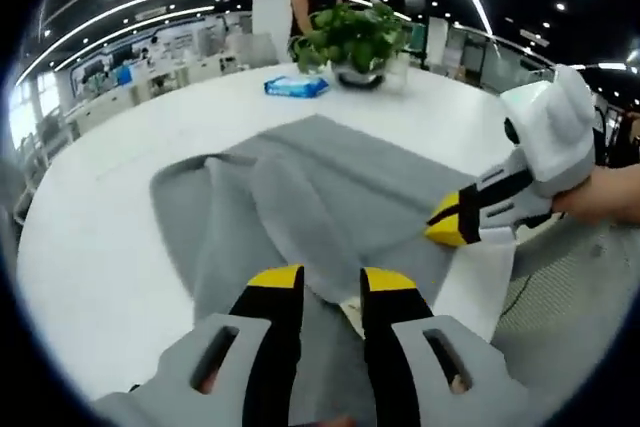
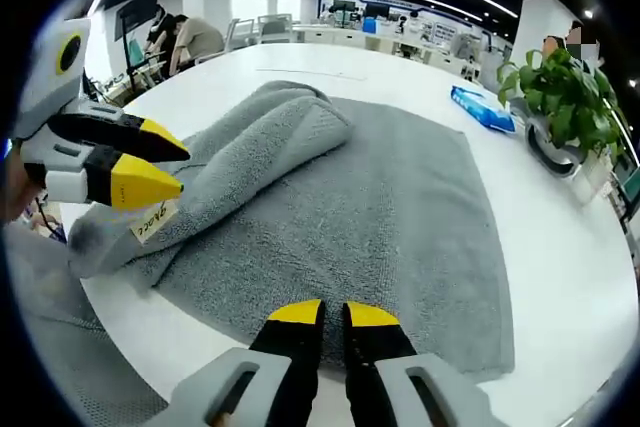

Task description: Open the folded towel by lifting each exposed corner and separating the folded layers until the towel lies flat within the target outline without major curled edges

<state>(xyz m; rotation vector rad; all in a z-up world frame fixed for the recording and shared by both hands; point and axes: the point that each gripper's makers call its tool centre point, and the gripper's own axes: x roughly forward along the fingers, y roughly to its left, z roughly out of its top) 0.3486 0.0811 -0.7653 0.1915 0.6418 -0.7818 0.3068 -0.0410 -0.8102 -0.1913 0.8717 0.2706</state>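
A grey towel (image 2: pixel 380 207) lies partly unfolded on the white table (image 2: pixel 560 247), its near edge at the table's near edge and one layer bunched in a thick roll along its left side. My left gripper (image 2: pixel 150 162) comes in over that bunched side; its yellow-tipped jaws stand slightly apart just above the fold with the small label (image 2: pixel 152 219), and I cannot tell whether they hold cloth. From the left gripper view, my own jaws (image 1: pixel 331 282) frame a raised fold of towel (image 1: pixel 300 207) between them. My right gripper (image 2: pixel 333 315) sits at the towel's near edge, jaws nearly pressed together. A potted plant (image 2: pixel 560 97) and a blue packet (image 2: pixel 482 107) stand toward the table's far right edge.
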